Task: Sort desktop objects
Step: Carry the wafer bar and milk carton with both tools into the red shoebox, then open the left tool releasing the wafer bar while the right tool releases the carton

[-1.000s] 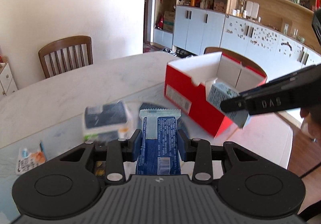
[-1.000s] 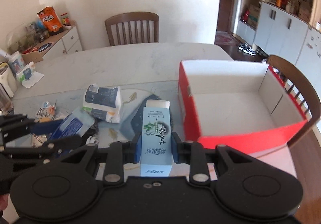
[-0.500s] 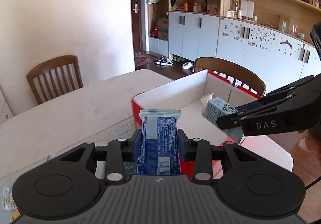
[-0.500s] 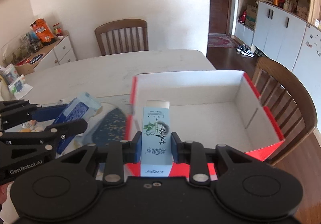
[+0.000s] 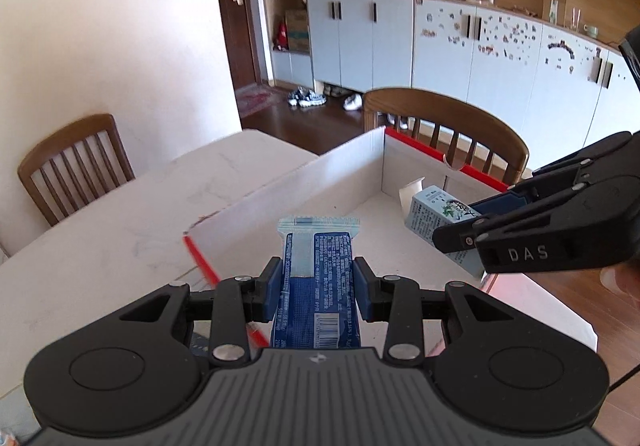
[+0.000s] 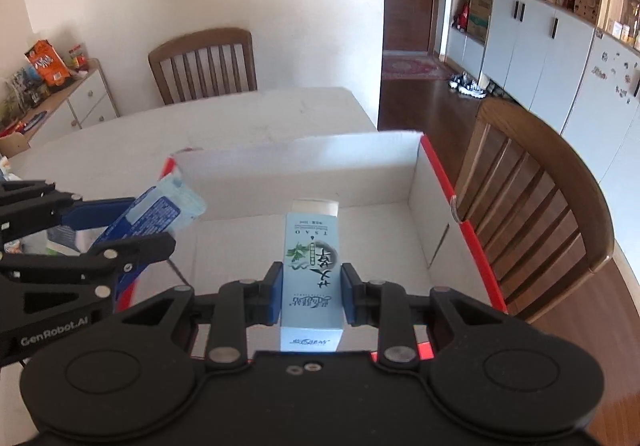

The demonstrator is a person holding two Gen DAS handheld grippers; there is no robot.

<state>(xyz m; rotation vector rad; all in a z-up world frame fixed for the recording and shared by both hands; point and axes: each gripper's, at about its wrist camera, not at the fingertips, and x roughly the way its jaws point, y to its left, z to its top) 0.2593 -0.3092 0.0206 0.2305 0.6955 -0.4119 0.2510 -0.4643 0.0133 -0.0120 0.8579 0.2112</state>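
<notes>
The left hand-held gripper (image 5: 316,284) is clamped on a blue snack packet (image 5: 314,286), its blue pads pressing the packet's two long edges. The packet projects forward over the near left corner of the red cardboard box (image 5: 376,150), with its crimped end above the box's white interior. The right hand-held gripper (image 6: 308,296) is clamped on a light blue tea carton (image 6: 311,274), gripped across its narrow sides. The carton points forward over the near wall of the red cardboard box, with its open top flap above the box floor. Seen from the left wrist camera, the tea carton hangs tilted above the right part of the box interior, clear of the floor. No other items are visible on the exposed floor of the box. The box sits on the white marble table (image 6: 224,122), near its right edge. Beyond the box's far right wall stands a wooden chair (image 5: 452,114). A second wooden chair (image 6: 204,64) stands at the far side of the table, beyond the box.
</notes>
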